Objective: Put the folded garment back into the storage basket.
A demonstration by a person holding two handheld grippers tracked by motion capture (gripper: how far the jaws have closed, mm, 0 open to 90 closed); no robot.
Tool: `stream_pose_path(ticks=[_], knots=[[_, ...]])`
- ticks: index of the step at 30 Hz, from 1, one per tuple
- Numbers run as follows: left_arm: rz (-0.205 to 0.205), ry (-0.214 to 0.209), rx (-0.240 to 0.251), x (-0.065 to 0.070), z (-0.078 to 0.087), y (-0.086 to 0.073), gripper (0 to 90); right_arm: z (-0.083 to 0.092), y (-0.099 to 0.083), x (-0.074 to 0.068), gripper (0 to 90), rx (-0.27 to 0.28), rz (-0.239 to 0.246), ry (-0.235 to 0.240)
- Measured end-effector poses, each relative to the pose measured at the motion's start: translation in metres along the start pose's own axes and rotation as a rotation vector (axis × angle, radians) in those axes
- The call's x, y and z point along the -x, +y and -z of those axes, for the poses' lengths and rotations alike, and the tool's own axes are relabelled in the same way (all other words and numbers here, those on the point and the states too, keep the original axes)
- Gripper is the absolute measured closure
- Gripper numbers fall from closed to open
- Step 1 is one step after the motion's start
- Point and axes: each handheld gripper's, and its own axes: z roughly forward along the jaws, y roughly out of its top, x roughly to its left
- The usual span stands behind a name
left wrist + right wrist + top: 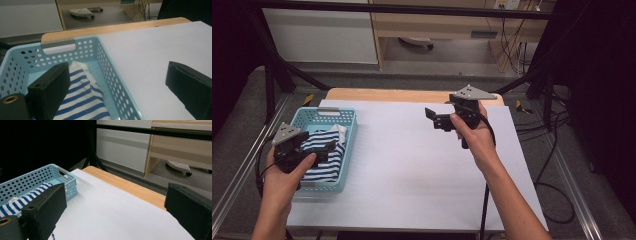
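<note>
The left gripper point(319, 148), jaws apart, hovered over the striped cloth point(82, 100) in the basket point(319, 116) at frame left. The right gripper point(432, 118), jaws apart, waited mid-frame. Probable next move: descend and clamp.

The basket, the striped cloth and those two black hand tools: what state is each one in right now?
Light blue basket: upright on the table's left side, holding the cloth.
Blue-and-white striped cloth: lying crumpled inside the basket.
Left gripper: open, empty, jaws over the basket.
Right gripper: open, empty, held above the white table sheet.
</note>
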Motion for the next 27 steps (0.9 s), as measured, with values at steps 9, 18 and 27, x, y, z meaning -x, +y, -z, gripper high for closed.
stream_pose_path(ticks=[9, 18, 27], knots=[[-0.001, -0.001, -0.001, 0.0, 0.0, 0.0, 5.6, 0.009, -0.001, 0.009, 4.5, 0.007, -0.008, -0.008], [-0.002, -0.003, -0.002, 0.0, 0.0, -0.001, 5.5, 0.016, -0.003, 0.016, 4.4, 0.01, -0.018, -0.007], [-0.004, -0.014, 0.004, 0.001, 0.0, -0.001, 5.3, 0.029, -0.01, 0.03, 5.1, 0.011, -0.034, -0.024]])
